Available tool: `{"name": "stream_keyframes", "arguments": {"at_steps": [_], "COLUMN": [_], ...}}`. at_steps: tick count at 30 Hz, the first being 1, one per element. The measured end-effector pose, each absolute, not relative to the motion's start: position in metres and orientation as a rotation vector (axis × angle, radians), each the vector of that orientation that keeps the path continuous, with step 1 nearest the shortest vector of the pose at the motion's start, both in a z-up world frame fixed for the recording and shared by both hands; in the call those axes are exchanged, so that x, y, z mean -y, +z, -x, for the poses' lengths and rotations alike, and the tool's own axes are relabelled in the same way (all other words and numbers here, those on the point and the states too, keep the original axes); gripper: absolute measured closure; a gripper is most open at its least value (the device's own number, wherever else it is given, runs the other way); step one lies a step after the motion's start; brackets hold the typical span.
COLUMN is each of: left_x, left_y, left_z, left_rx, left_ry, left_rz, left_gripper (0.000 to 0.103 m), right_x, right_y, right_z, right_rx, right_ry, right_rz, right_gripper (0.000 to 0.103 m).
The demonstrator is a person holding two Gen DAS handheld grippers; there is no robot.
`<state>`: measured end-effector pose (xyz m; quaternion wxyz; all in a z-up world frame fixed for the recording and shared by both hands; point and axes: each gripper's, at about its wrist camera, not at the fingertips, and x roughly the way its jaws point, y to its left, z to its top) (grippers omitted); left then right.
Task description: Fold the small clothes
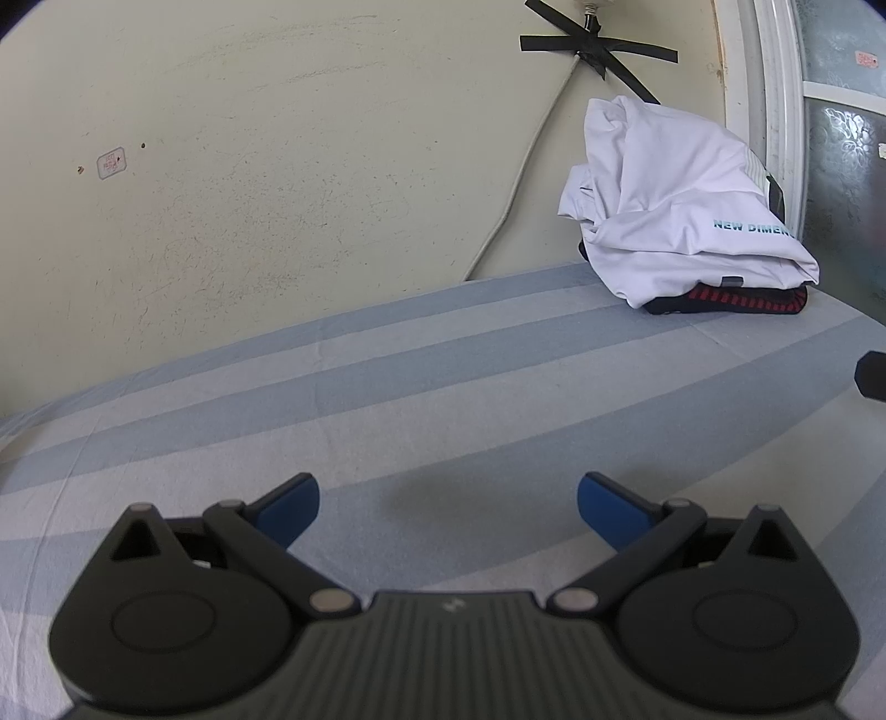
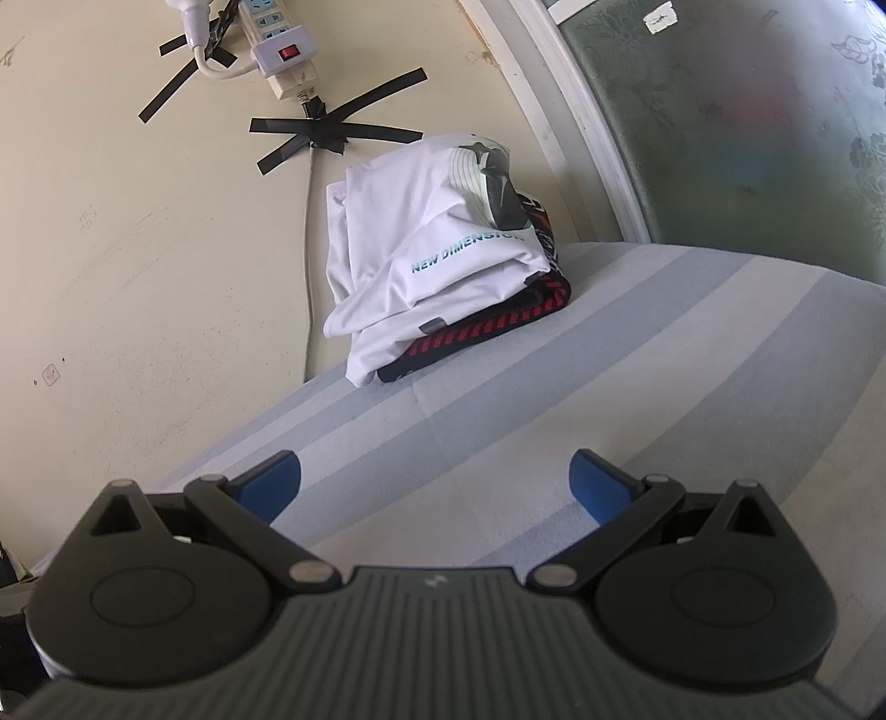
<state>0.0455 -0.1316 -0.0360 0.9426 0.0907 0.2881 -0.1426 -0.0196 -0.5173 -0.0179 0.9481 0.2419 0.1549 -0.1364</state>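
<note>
Resting against the cream wall (image 1: 277,166) at the far end of the bed, a crumpled white cotton T-shirt with teal "NEW DIMENSION" lettering (image 1: 681,210) (image 2: 421,255) lies on top of a folded black garment with red diagonal stripes (image 1: 736,302) (image 2: 487,327). Both garments sit on the blue-and-white striped bedsheet (image 1: 443,399) (image 2: 609,360), close to a white door frame (image 1: 775,111) (image 2: 576,122) and a pane of patterned frosted glass (image 2: 747,138). A grey-and-black printed graphic shows on the upper folds of the T-shirt in the right wrist view.

Behind the pile, strips of black adhesive tape (image 1: 598,47) (image 2: 332,133) hold a thin white cable (image 1: 515,183) to the wall; a white power strip with a red switch (image 2: 277,44) hangs above the tape in the right wrist view.

Left gripper (image 1: 448,498): black body, blue-padded fingers (image 1: 290,512) spread wide apart, holding nothing, over bare sheet well apart from the garments. Right gripper (image 2: 434,484): same build, blue pads (image 2: 598,490) likewise spread, holding nothing, over the sheet nearer the pile. A dark object (image 1: 872,374) enters the left wrist view at its right edge; what it is cannot be told.
</note>
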Motion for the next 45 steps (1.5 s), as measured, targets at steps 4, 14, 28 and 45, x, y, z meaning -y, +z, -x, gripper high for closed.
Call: {"name": "stream_keyframes", "arguments": {"at_steps": [4,14,28,45], "left_x": [0.133,0.133,0.127,-0.098], "left_y": [-0.036,-0.036,-0.036,-0.022], "left_z": [-0.045,-0.044,-0.048,-0.022], "left_rx": [-0.587,-0.580,-0.611,-0.497], "left_ry": [-0.290,-0.292,-0.293,0.084], "left_rz": [-0.187,-0.203,-0.181,-0.041], "left_gripper": [0.000,0.000,0.000,0.000], "right_x": [0.517,0.518,0.517,0.424], "right_y": [-0.017,-0.017,-0.016,0.006], "right_z": [0.020,0.019,0.019,-0.042], "right_rx": [-0.314,-0.312,-0.310,-0.428], "right_ry": [-0.278,-0.262,-0.243,0.105], "right_rz": [-0.491,-0.479,-0.461,-0.186], "right_gripper": [0.000,0.000,0.000,0.030]}}
